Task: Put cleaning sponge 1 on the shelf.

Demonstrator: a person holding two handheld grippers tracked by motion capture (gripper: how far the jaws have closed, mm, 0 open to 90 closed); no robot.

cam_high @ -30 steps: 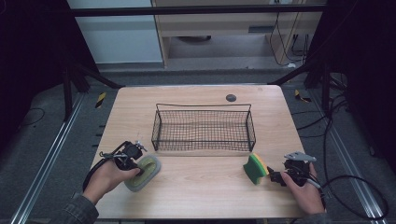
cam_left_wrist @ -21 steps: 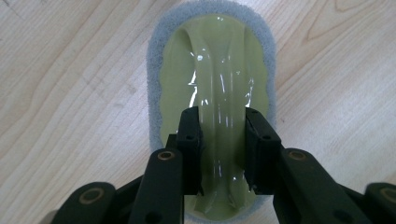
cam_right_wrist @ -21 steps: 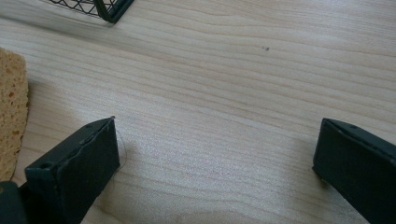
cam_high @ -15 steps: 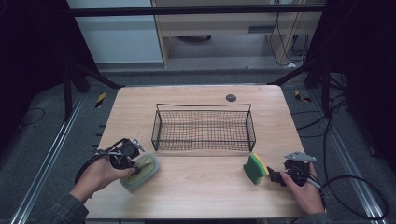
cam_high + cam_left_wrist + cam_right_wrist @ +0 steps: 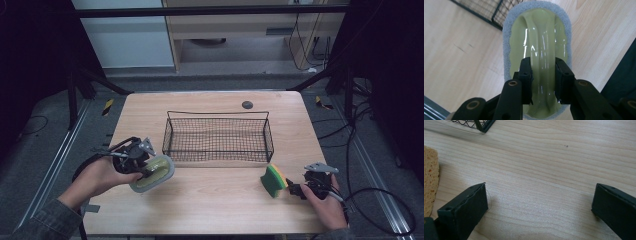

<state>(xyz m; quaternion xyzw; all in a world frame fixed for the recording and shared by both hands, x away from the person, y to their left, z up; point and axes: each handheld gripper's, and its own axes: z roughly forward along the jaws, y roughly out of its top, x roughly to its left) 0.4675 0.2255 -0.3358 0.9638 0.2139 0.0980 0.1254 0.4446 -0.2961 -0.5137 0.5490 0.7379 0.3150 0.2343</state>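
Left gripper (image 5: 541, 75) clamping oval scrubber (image 5: 537, 42), right gripper (image 5: 540, 207) jaws apart

Left gripper (image 5: 541, 75): two black jaws with round brass-coloured pivot fasteners. Right gripper (image 5: 291, 186): black body, grey three-cornered plate on top, black cable trailing behind. Left forearm — grey-green denim-like sleeve (image 5: 42, 222).

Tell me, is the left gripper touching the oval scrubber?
Touching. The left gripper view shows the left gripper pinching the oval scrubber's raised green ridge.
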